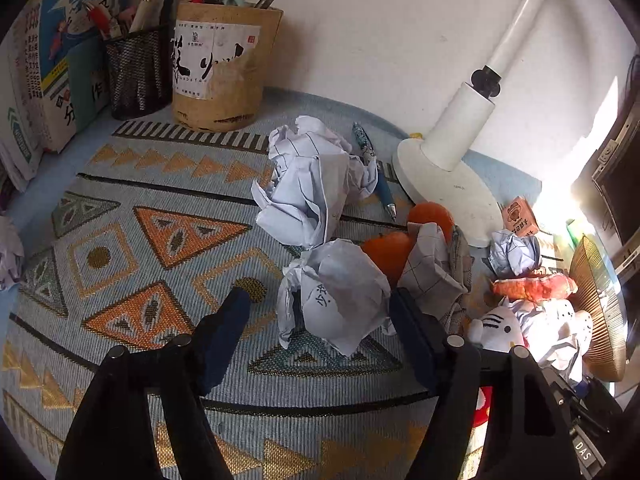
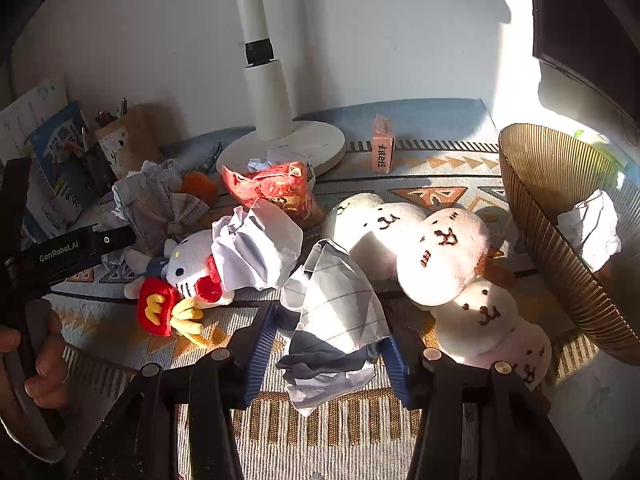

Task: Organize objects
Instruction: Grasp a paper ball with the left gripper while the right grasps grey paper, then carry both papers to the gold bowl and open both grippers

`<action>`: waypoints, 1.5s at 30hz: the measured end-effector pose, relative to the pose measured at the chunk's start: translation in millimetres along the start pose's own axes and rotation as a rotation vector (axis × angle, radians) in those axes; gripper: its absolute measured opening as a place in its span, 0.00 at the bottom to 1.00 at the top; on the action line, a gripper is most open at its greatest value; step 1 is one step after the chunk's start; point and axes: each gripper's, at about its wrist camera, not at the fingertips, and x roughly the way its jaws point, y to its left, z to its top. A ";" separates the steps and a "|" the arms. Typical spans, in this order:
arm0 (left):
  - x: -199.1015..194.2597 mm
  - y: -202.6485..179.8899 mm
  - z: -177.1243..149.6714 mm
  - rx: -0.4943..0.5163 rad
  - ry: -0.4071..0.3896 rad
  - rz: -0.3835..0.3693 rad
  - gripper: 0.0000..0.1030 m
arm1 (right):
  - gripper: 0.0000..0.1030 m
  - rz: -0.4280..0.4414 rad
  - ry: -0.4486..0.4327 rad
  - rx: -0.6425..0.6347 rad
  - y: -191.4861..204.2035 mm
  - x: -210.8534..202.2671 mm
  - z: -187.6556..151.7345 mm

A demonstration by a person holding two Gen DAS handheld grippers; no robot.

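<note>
On the cloth (image 1: 120, 208), two oranges (image 1: 386, 254), one pen (image 1: 376, 168).

Crumpled lined paper ball (image 2: 332, 316) sits between right tongs (image 2: 328, 344).

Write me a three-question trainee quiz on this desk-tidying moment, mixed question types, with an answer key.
1. True or false: the right claw has a crumpled paper between its fingers.
2. Multiple choice: what lies inside the ribbed gold bowl? A) an orange B) a paper ball C) a pen
3. Fill in: the left claw is open, with a crumpled paper ball between its fingers and an ___ fruit just behind it.

Key: 1 true; 2 B; 3 orange.
</note>
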 end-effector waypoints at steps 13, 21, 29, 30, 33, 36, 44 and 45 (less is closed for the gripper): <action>-72.7 -54.4 -39.3 0.196 -0.028 -0.020 0.37 | 0.46 0.074 -0.061 -0.052 -12.3 -59.7 -28.4; -103.3 -144.1 -122.2 0.376 -0.113 0.056 0.37 | 0.47 0.007 -0.034 -0.063 -52.1 -95.0 -68.1; -87.8 -174.7 -161.7 0.405 -0.058 0.060 0.37 | 0.47 0.006 -0.008 -0.019 -79.3 -100.1 -92.8; -86.6 -175.7 -163.0 0.408 -0.055 0.063 0.37 | 0.47 0.003 -0.010 -0.018 -81.1 -101.0 -92.7; -87.3 -178.5 -162.2 0.420 -0.059 0.083 0.37 | 0.47 0.007 -0.021 -0.002 -86.2 -105.5 -89.9; -95.0 -184.9 -155.8 0.435 -0.085 0.088 0.37 | 0.47 0.008 -0.054 0.002 -89.8 -118.7 -83.1; -123.5 -233.9 -125.8 0.549 -0.244 0.067 0.37 | 0.47 -0.112 -0.250 -0.015 -107.9 -178.3 -38.6; -122.2 -241.5 -122.8 0.560 -0.250 0.059 0.37 | 0.47 -0.134 -0.270 -0.007 -113.6 -182.8 -31.9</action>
